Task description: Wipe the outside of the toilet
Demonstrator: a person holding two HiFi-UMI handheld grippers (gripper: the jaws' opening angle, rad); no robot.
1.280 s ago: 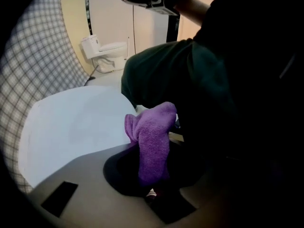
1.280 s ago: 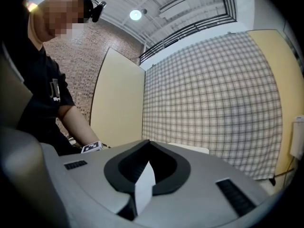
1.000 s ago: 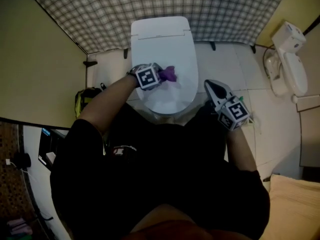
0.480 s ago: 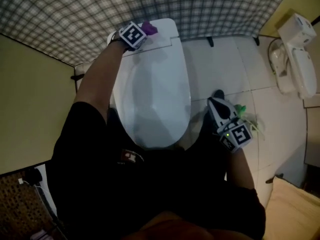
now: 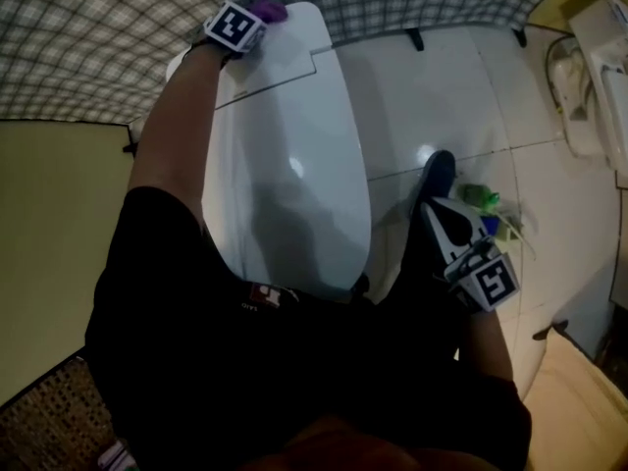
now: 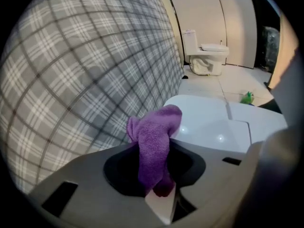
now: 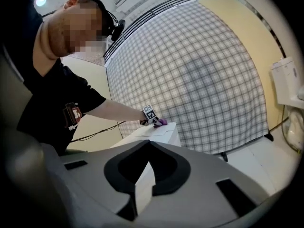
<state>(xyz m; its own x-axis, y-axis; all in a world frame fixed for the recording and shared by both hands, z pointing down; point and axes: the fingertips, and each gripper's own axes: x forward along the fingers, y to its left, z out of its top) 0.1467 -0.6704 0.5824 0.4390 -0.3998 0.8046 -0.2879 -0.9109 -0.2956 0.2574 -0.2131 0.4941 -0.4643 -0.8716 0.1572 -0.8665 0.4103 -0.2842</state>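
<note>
Purple terry cloth (image 6: 154,144) is pinched tight in the left gripper (image 6: 160,196), jaws clamped on the fabric, with the free end flopping at the rear edge of the white ceramic toilet (image 6: 213,125). That's the upper left of the head view, right by the grey plaid wall (image 6: 71,80). The right gripper (image 7: 140,184) hangs at lower right, jaws pressed together on nothing, over the pale tiled floor (image 5: 442,96) near a small green object (image 5: 479,196).

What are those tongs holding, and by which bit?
The left tongs pinch a purple cloth by one bunched end, and the rest sticks out beyond them. The right tongs are shut on nothing.
</note>
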